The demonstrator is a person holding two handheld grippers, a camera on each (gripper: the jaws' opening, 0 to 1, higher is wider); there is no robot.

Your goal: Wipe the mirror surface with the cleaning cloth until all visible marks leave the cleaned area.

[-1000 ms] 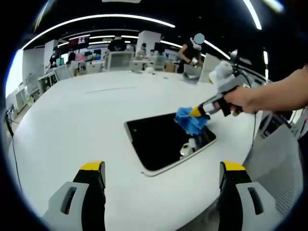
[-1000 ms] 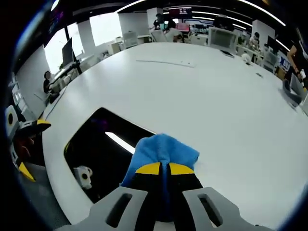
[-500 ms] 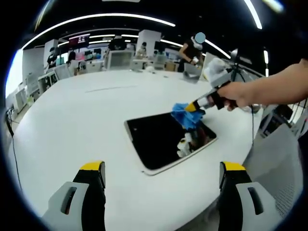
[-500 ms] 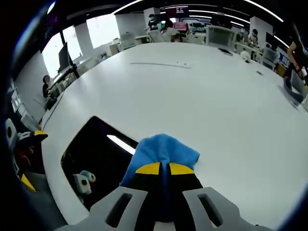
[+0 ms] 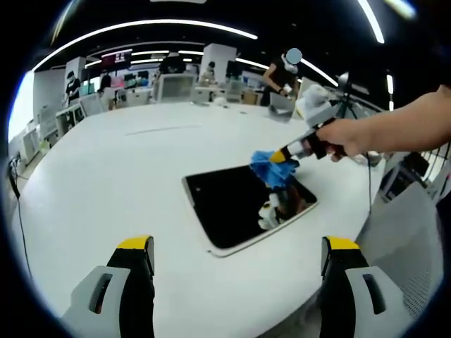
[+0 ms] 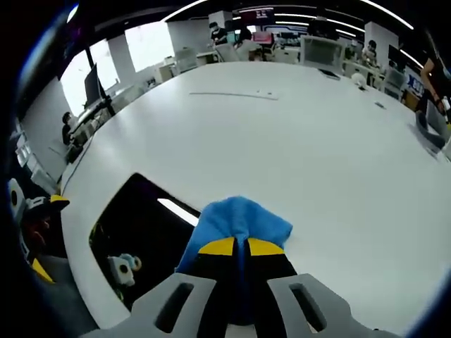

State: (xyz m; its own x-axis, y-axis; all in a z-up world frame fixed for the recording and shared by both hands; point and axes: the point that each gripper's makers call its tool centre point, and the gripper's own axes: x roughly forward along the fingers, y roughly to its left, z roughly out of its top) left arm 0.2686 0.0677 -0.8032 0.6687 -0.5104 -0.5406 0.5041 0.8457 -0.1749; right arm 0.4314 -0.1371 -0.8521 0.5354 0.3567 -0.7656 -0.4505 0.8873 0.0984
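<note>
The left gripper view takes in the whole dark rectangular mirror (image 5: pixel 248 207) lying flat on the white round table (image 5: pixel 106 176), with the right gripper (image 5: pixel 282 156) pressing a crumpled blue cleaning cloth (image 5: pixel 273 170) onto its far corner. The left gripper (image 5: pixel 232 246) hovers near the mirror, jaws wide apart. The right gripper view shows yellow-tipped jaws clamped together on the cloth.

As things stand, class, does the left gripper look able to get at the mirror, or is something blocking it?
Probably yes. The left gripper is open and holds nothing, and bare white table lies between it and the mirror's near edge. The right gripper with the blue cloth works only at the far corner.
</note>
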